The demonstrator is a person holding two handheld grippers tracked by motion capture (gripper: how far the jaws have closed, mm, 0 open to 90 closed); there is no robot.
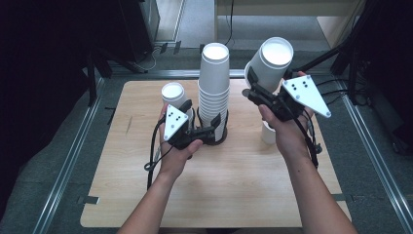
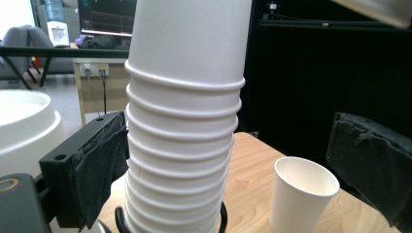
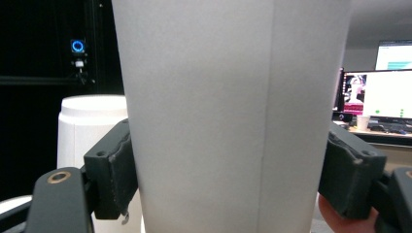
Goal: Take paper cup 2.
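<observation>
A tall stack of white paper cups (image 1: 214, 87) (image 2: 184, 145) stands mouth-down in a black ring at the middle of the wooden table (image 1: 219, 195). My left gripper (image 1: 214, 130) is at the base of the stack. Its jaws are open on either side of the stack, with the left pad (image 2: 99, 170) close to it and the right pad (image 2: 369, 165) well clear. My right gripper (image 1: 253, 87) is raised to the right of the stack and shut on a single white cup (image 1: 273, 61) (image 3: 233, 121). That cup is held tilted above the table.
A lone white cup (image 1: 174, 95) stands left of the stack, behind my left hand. Another cup (image 1: 268, 132) (image 2: 301, 194) stands mouth-up under my right hand. Metal rails (image 1: 68, 161) border the table, and dark stands and cables lie at the back.
</observation>
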